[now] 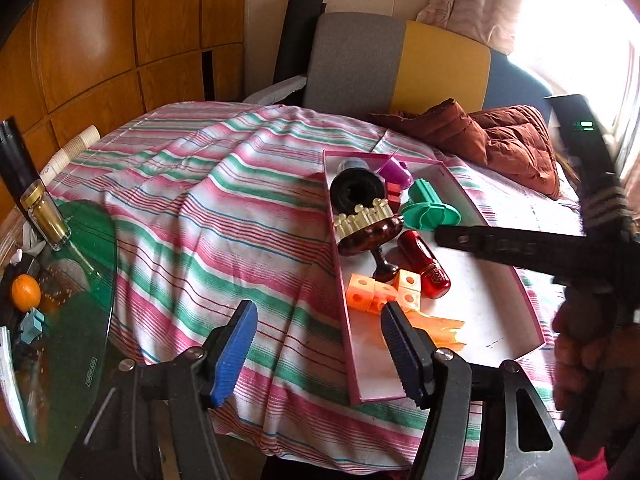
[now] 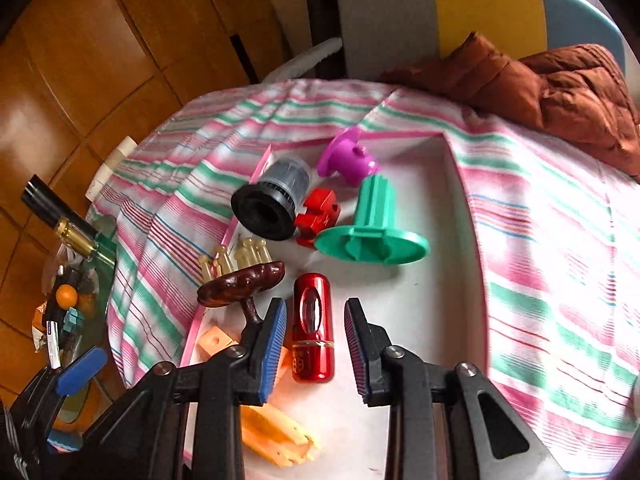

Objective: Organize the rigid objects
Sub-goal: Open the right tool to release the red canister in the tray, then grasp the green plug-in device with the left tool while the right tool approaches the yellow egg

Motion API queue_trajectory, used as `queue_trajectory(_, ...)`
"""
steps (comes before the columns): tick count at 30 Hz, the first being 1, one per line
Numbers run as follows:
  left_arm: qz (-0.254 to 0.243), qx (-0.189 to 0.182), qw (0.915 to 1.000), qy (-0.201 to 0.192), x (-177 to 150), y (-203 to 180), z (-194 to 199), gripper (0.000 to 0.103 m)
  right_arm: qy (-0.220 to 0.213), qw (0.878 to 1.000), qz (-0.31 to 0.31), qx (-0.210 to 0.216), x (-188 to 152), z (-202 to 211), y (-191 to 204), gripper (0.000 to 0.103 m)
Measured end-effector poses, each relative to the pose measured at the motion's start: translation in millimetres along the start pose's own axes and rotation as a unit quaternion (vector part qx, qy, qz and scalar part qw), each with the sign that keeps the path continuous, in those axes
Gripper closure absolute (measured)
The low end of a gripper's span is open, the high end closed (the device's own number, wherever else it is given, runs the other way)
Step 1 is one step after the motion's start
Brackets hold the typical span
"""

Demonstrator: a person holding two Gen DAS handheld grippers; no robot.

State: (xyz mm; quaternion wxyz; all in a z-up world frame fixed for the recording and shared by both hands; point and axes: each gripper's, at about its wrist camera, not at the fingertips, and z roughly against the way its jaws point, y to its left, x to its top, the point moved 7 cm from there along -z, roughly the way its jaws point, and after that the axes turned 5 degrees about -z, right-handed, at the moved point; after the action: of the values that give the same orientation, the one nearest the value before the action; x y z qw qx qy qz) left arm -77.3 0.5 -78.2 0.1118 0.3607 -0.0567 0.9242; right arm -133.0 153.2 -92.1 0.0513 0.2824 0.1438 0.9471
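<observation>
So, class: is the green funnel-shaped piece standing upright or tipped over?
Tipped: the green piece lies sideways in the tray, disc edge down.

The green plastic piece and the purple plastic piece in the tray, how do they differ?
The green piece looks bigger than the purple piece, though it also lies nearer the right wrist camera. The green stem is ribbed; the purple stem is smooth with small knobs. Green lies nearer the red cylinder; purple lies at the tray's far end. Both have a round flange and a stem.
</observation>
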Motion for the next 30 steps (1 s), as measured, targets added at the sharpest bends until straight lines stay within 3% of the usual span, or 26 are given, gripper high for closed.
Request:
queue_trajectory(6, -0.017, -0.001, 0.9998, -0.008, 3.5, -11.3, 6.9, 0.038, -0.052, 0.998, -0.012, -0.019, 4.4, 44.6, -29.3, 0.073)
queue_trajectory(19, -0.065, -0.008, 0.9977, -0.017, 9.1, -45.5, 17.3, 0.038, -0.106, 0.985, -0.052, -0.127, -6.3, 118.6, -145.9, 0.073)
queue_trajectory(25, -0.092, -0.017, 0.9954, -0.02, 13.0, -67.6, 18.9, 0.038, -0.128, 0.971, -0.093, -0.181, -11.4, 158.4, -217.6, 0.073)
queue_trajectory(30, -0.115, -0.028, 0.9929, -0.016, 14.3, -89.8, 17.7, 0.037, -0.149, 0.95, -0.145, -0.232, -25.8, 184.0, -281.2, 0.073)
